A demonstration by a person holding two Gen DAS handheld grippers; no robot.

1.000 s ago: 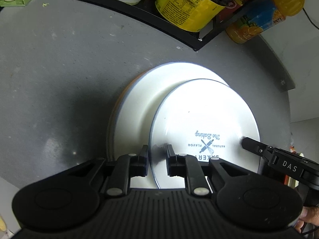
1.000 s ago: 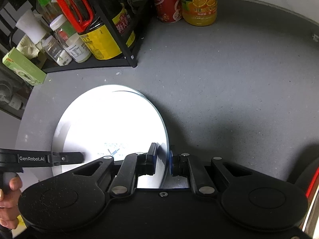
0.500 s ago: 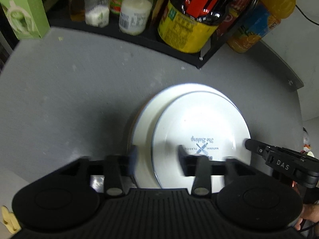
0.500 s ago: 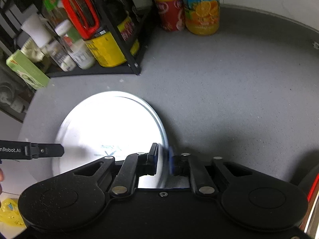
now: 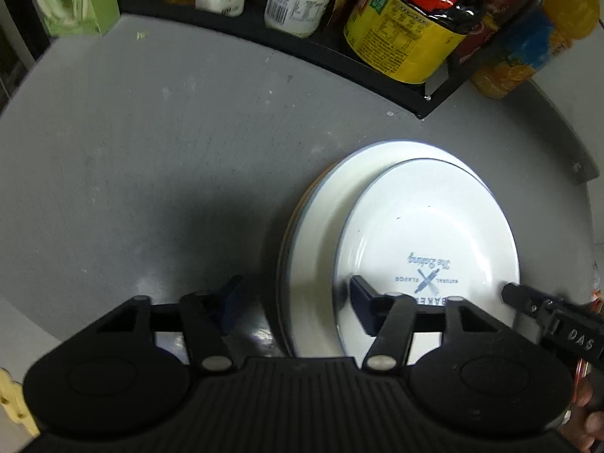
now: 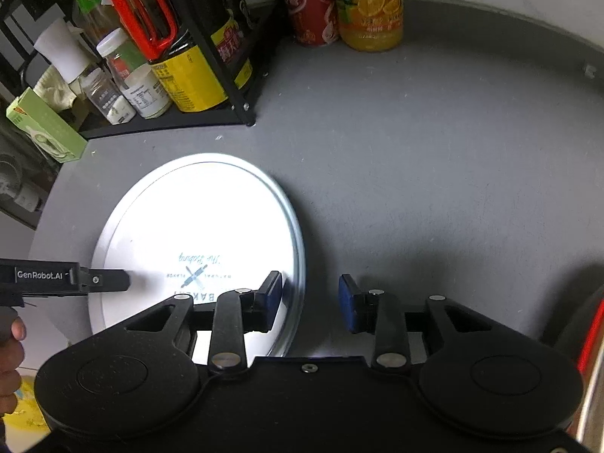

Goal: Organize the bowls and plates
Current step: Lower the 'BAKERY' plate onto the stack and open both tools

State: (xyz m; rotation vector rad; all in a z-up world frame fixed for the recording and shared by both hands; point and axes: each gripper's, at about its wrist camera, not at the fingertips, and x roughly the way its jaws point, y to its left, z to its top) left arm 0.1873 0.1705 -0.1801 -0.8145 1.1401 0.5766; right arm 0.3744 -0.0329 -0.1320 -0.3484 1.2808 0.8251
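From the left wrist view, the left gripper [image 5: 296, 294] is spread wide, its jaws holding nothing: one finger hangs over the bare grey counter [image 5: 151, 173], the other over the near rim of the small white plate [image 5: 426, 249]. That plate, printed with a blue bakery logo, lies on top of a larger white plate [image 5: 321, 226], shifted toward its right side. A brownish edge peeks out beneath at the left, too thin to identify. The near rims of both plates are hidden behind the gripper body. At the right edge the right gripper's tip reaches the small plate's rim. Far off, a black rack [image 5: 377, 83] holds jars and bottles, cut off at the top.

From the right wrist view, the right gripper [image 6: 309, 298] is also wide open and empty, one finger over the plate's right rim, the other over the counter. Glare washes out the plates, so the stack reads as one disc. The left gripper pokes in from the left, with part of a hand [image 6: 11, 358] at the frame edge.
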